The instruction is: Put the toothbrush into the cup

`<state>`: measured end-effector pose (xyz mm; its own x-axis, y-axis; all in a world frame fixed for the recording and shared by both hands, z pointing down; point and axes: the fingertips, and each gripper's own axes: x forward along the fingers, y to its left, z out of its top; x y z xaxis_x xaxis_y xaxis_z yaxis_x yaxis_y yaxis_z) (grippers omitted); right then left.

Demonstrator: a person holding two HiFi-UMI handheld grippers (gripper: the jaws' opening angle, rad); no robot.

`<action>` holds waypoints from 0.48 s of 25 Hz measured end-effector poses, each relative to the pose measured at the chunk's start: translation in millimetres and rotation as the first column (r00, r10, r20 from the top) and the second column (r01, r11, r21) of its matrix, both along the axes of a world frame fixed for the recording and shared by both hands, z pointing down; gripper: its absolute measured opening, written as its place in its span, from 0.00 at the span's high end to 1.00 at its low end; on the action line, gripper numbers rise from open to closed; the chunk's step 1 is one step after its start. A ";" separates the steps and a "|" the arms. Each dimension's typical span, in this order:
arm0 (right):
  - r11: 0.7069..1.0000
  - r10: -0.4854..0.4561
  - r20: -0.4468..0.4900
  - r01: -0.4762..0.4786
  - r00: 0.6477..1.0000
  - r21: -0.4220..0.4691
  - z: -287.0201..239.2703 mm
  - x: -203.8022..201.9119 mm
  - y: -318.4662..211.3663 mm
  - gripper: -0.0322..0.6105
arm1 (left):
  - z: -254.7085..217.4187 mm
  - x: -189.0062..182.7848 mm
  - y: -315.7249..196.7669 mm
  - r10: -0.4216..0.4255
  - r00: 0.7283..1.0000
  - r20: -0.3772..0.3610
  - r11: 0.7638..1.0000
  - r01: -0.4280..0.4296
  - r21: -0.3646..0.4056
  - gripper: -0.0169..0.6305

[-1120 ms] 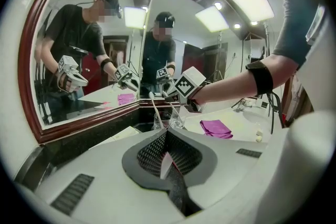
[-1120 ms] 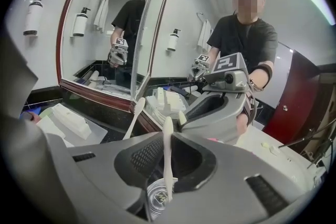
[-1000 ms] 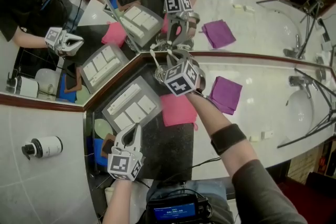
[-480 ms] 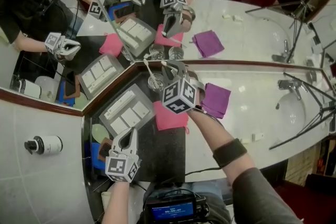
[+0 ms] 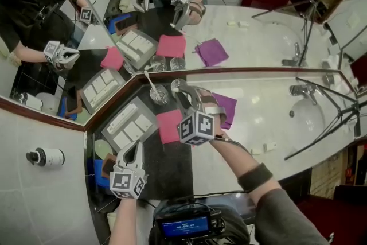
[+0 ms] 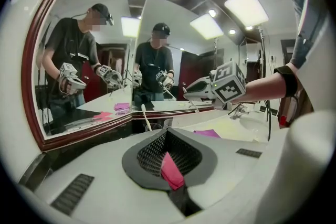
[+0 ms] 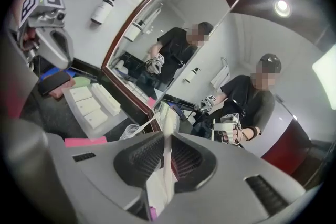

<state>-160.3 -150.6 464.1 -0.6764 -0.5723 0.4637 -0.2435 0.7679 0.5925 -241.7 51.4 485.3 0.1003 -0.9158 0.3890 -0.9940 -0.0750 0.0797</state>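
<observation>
A clear glass cup (image 5: 159, 95) stands on the dark counter by the mirror corner, with a white toothbrush (image 5: 150, 82) leaning in it; both also show in the right gripper view, cup (image 7: 132, 132) and toothbrush (image 7: 145, 125). A second glass (image 5: 177, 85) stands just right of it. My right gripper (image 5: 187, 94) hovers beside the glasses, shut on a slim white stick-like thing (image 7: 168, 128) that looks like another toothbrush. My left gripper (image 5: 137, 149) hangs lower left over the counter, shut and empty (image 6: 170, 157).
A grey tray (image 5: 150, 117) of white boxes lies left of a pink cloth (image 5: 168, 125). A purple cloth (image 5: 228, 105) lies on the white counter, with the sink (image 5: 307, 119) and tap (image 5: 298, 90) farther right. Mirrors line the back; a pump bottle (image 5: 46, 156) hangs on the wall.
My right gripper has drawn back from the cup toward me, risen and rolled, still gripping the white stick. The toothbrush stays in the cup. The left gripper rose slightly.
</observation>
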 end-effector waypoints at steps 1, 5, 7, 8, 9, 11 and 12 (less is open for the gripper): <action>1.000 -0.009 -0.018 0.010 1.000 0.008 2.2 8.1 4.2 0.84 | -1.1 2.6 -1.5 0.003 1.000 0.000 1.000 -0.003 0.003 0.97; 1.000 -0.008 -0.083 0.009 0.997 0.013 20.4 46.1 11.7 0.84 | -3.3 14.6 -8.1 0.020 1.000 0.001 1.000 -0.020 0.016 0.97; 0.999 -0.016 -0.122 0.019 0.992 0.029 32.6 64.2 14.4 0.84 | -6.7 21.0 -12.1 0.030 1.000 0.004 0.999 -0.030 0.013 0.97; 0.999 -0.024 -0.144 0.030 0.989 0.041 38.7 72.2 16.3 0.84 | -8.7 23.9 -14.0 0.033 0.999 0.007 0.999 -0.033 0.008 0.97; 0.998 -0.034 -0.166 0.044 0.985 0.052 45.5 79.7 18.6 0.84 | -9.8 26.3 -15.5 0.036 0.999 0.009 0.999 -0.036 0.005 0.97; 0.995 -0.053 -0.215 0.070 0.975 0.073 61.7 94.3 23.3 0.84 | -9.2 31.0 -17.4 0.041 0.999 0.012 0.999 -0.041 0.001 0.97; 0.994 -0.061 -0.239 0.082 0.969 0.078 70.5 101.5 25.7 0.84 | -8.0 33.7 -18.0 0.043 0.999 0.013 0.999 -0.043 -0.002 0.97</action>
<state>-58.8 -124.9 534.6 -0.5943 -0.5716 0.5658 -0.0354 0.7214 0.6916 -208.1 33.3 477.3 0.1350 -0.9099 0.3922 -0.9907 -0.1179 0.0674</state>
